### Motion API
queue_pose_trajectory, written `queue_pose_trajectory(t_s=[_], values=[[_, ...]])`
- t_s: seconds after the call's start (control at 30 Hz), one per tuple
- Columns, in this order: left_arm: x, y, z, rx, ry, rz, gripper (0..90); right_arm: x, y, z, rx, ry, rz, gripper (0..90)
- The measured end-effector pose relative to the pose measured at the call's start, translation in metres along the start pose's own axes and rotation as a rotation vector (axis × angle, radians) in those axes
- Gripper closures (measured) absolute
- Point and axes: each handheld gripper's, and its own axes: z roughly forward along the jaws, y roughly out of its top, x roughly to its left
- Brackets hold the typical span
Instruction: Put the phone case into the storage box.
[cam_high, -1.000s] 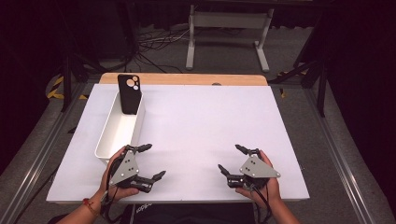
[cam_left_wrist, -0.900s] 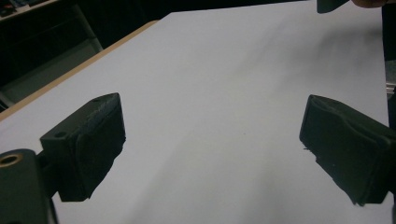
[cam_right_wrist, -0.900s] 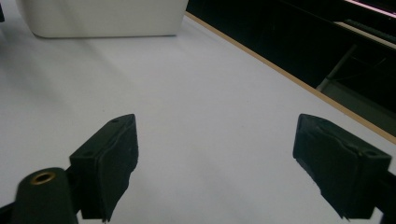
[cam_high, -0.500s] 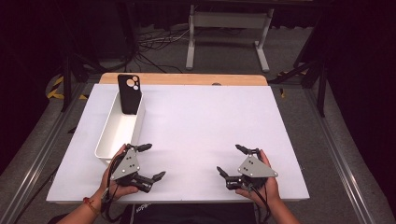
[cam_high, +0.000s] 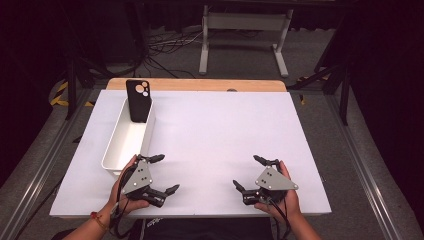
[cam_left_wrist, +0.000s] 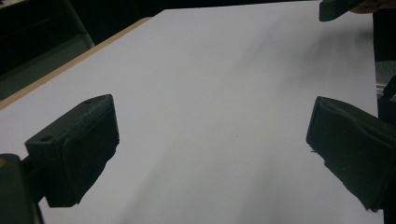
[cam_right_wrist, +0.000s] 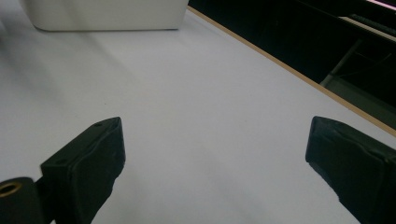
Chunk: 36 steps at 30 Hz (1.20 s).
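At bench near edge, left gripper (cam_high: 161, 174) just beside long white plastic bin (cam_high: 116, 152); both grippers' jaws apart, empty, just opened; right gripper (cam_high: 249, 172) well apart from it.

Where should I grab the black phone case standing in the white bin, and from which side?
Grip the phone case by its upper half, coming from above with the left claw, probably best. It stands upright against the far end of the bin, so the top clears the rim while the walls block the lower part.

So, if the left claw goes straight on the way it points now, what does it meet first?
Probably nothing: only bare white table lies ahead of the left claw. The right claw sits off to one side, though depth is unclear. Both claws have just been opening, nothing between them.
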Motion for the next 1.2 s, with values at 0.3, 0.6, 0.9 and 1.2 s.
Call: queue_pose_trajectory(t_s=[0.3,0.6,0.9,1.2], values=[[-0.001,0.000,-0.004,-0.002,0.000,0.009,3.6,0.003,0.002,0.003,0.003,0.001,-0.006,5.7],[0.000,0.001,-0.002,0.006,-0.001,0.004,3.7,0.005,0.001,0.004,0.011,0.008,-0.022,5.9],[-0.002,-0.001,0.004,0.019,0.000,0.002,3.7,0.005,-0.001,0.007,0.022,0.006,-0.030,6.3],[-0.006,0.000,0.009,0.042,0.002,0.016,3.9,0.009,-0.003,0.009,0.040,0.022,-0.048,6.4]])
